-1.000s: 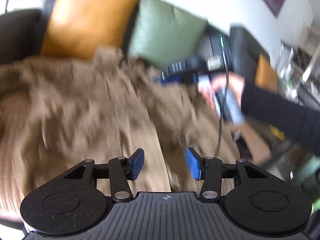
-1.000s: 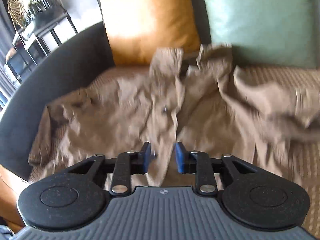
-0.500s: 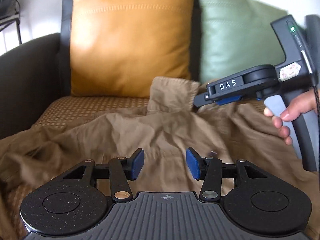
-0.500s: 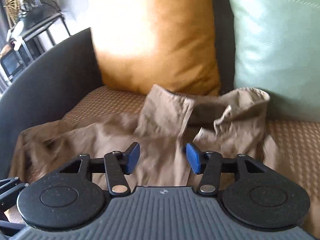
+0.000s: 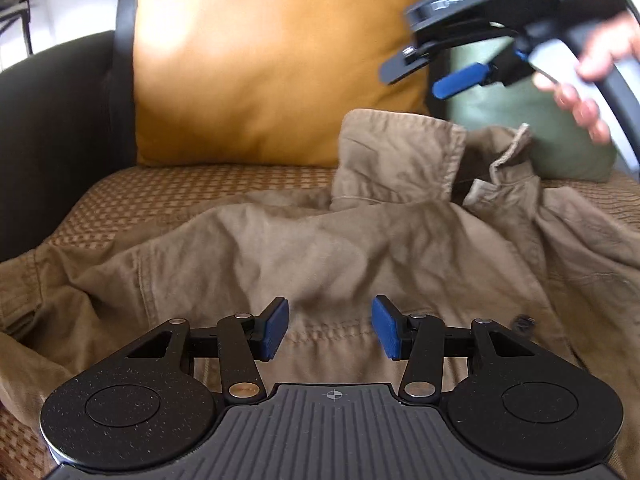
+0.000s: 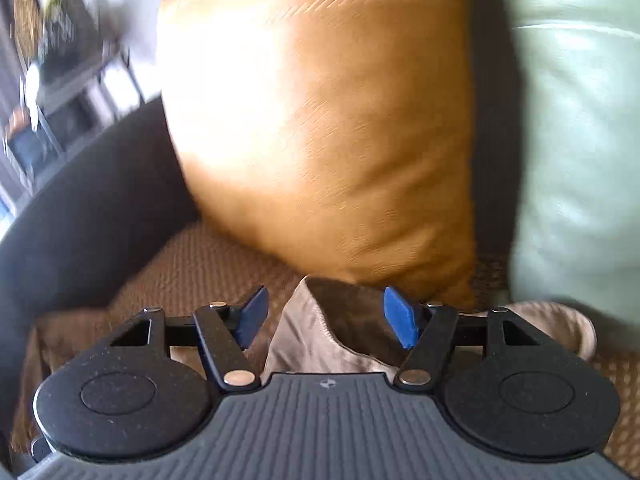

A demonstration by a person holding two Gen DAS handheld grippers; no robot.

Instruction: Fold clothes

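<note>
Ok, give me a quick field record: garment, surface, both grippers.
garment: tan jacket, spread unfolded, collar standing up
surface: sofa seat
behind: orange cushion, green cushion
left gripper: jaws open, over jacket, holding nothing
right gripper: jaws open, at collar, holding nothing

Blurred white lettering, seemingly "DAS", on the right claw (image 5: 460, 80) housing (barely legible)
</note>
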